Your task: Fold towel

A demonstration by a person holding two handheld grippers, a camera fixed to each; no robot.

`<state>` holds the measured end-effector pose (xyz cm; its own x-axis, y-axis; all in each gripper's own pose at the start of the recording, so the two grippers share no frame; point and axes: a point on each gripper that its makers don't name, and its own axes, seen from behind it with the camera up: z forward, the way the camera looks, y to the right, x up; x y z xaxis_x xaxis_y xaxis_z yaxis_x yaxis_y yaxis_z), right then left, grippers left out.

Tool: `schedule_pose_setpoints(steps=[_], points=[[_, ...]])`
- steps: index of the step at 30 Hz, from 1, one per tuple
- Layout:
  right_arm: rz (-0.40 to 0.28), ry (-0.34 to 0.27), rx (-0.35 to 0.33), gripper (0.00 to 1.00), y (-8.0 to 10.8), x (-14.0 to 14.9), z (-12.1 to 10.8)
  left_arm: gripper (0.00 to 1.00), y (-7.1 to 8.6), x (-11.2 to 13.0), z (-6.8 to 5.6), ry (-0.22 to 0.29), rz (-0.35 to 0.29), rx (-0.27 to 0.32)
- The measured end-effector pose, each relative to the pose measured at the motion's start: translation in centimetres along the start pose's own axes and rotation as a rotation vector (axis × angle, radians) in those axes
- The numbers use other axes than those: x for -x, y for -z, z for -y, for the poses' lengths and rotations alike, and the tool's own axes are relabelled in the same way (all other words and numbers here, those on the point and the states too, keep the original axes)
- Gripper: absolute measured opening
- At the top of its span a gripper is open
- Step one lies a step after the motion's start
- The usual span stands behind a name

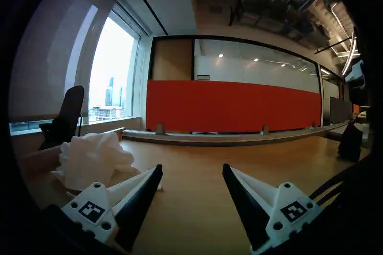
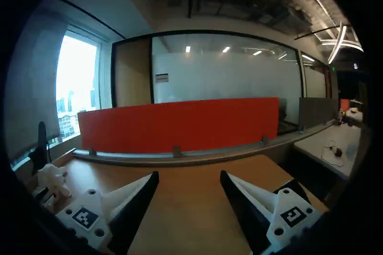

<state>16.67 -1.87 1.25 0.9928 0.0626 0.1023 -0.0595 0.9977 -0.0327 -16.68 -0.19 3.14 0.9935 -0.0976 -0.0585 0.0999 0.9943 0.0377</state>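
White plastic fingers (image 1: 268, 202) with black inner faces and square black-and-white markers framed the bottom of the left gripper view. The left gripper (image 1: 192, 169) stood spread wide with nothing between its fingers, over a light-brown wooden tabletop (image 1: 201, 216). A crumpled white cloth towel (image 1: 93, 159) lay in a loose heap on that tabletop at the left of the view, just beside the tip of the left-hand finger and partly hidden behind it. Whether finger and cloth touched could not be told. Beyond the towel stood a black office chair (image 1: 64, 121) before a tall bright window (image 1: 112, 78). A long red partition panel (image 1: 230, 106) ran along the far edge of the table, with a frosted glass wall (image 1: 253, 68) behind it.

In the right gripper view the right gripper (image 2: 189, 174) was likewise spread apart and held nothing, over the same wooden surface. The towel (image 2: 52, 181) showed small at the far left of this view, well apart from these fingers. The red panel (image 2: 177, 123) crossed the middle, and a pale grey desk (image 2: 330, 147) with a thin dark cable on it stood off to the right.
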Motion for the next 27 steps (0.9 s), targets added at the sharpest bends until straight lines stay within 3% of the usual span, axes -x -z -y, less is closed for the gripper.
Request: schedule_pose_setpoints(steps=[9, 15, 27], points=[[-0.001, 0.0, -0.002, 0.99, -0.24, -0.07, 0.09, 0.93, 0.01, 0.37, -0.01, -0.014, 0.003, -0.001], [0.003, -0.003, -0.003, 0.99, -0.51, 0.39, 0.05, 0.93, 0.33, 0.41, -0.7, -0.038, 0.0, 0.008], [-0.018, -0.006, -0.021, 0.99, -0.49, -0.36, -0.19, 0.93, 0.28, 0.54, -0.76, -0.04, -0.002, 0.006]])
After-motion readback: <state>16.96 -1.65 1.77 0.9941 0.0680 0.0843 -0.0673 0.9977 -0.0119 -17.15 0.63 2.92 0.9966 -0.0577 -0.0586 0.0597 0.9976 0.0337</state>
